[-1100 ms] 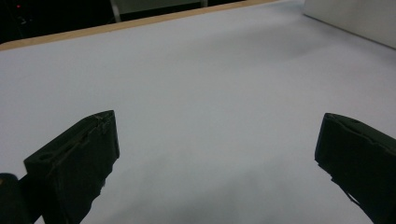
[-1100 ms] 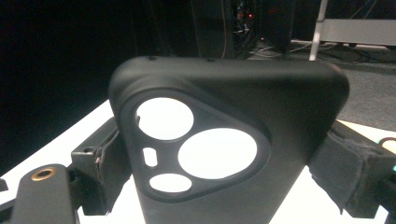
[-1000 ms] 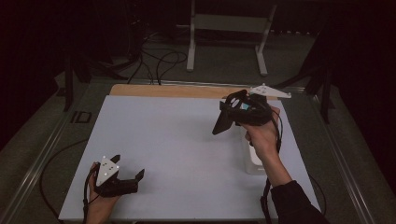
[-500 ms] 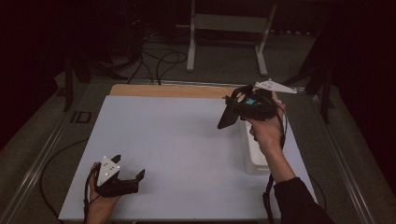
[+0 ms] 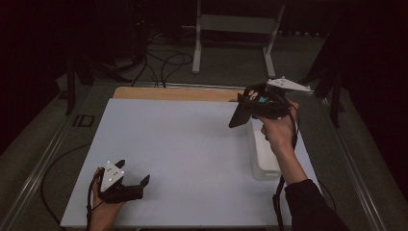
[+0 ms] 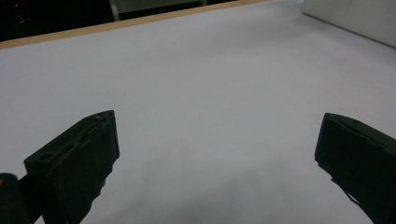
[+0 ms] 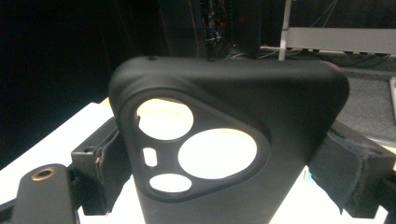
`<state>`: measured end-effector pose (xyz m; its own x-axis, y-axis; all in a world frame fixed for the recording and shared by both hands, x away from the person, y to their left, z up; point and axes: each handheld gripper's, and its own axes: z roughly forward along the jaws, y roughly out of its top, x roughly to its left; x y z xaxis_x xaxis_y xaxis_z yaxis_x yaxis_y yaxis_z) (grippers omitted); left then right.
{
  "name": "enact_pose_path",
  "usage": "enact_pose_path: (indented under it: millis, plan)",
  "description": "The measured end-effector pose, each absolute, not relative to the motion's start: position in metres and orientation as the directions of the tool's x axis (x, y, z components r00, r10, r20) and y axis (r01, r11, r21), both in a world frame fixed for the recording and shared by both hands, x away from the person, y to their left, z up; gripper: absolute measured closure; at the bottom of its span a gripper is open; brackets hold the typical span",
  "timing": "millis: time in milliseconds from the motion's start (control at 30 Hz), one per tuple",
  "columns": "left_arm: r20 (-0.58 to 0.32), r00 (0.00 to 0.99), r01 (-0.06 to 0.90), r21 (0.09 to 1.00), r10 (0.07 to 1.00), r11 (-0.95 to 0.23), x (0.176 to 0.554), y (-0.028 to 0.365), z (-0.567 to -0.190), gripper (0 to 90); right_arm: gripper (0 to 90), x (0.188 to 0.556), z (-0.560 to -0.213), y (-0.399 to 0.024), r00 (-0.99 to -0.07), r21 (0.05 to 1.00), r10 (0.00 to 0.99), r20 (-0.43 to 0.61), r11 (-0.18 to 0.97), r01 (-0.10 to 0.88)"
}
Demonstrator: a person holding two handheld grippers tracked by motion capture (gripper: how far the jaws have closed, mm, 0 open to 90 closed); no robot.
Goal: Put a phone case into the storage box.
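Right gripper (image 5: 240, 115) — raised above the far right part of the table (image 5: 183, 144), jaws clamped on the two sides of a black phone case (image 7: 224, 154). In the right gripper view the case stands upright between the pads, its camera cut-out facing the lens, with three round openings and a small slot; the case blocks most of the table behind it.

White rectangular bin (image 5: 262, 154) — on the table's right side, directly beneath the right hand (image 5: 279, 132) and partly covered by the forearm.

Left gripper (image 5: 132, 180) — low at the near left corner, jaws spread wide, nothing between them; bare white surface ahead.

Wooden strip (image 5: 173, 94) — along the table's far edge. Cables and a metal stand (image 5: 235, 29) on the floor beyond.
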<state>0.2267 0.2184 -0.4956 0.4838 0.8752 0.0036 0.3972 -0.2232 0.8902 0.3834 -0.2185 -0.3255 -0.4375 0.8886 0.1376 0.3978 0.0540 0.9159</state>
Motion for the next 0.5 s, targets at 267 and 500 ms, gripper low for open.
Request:
enact_pose_path:
  millis: [267, 500]
  plan:
    - [0.004, 0.485, 0.398, 0.890, 0.875, -0.224, 0.227, 0.218, -0.496, 0.3, 13.9, 0.390, -0.327, -0.226, -0.407, 0.913, 0.902, 0.146, 0.036, 0.407]
    - [0.003, 0.485, 0.398, 0.890, 0.874, -0.224, 0.227, 0.218, -0.496, 0.3, 14.0, 0.394, -0.328, -0.232, -0.374, 0.914, 0.917, 0.138, 0.027, 0.404]
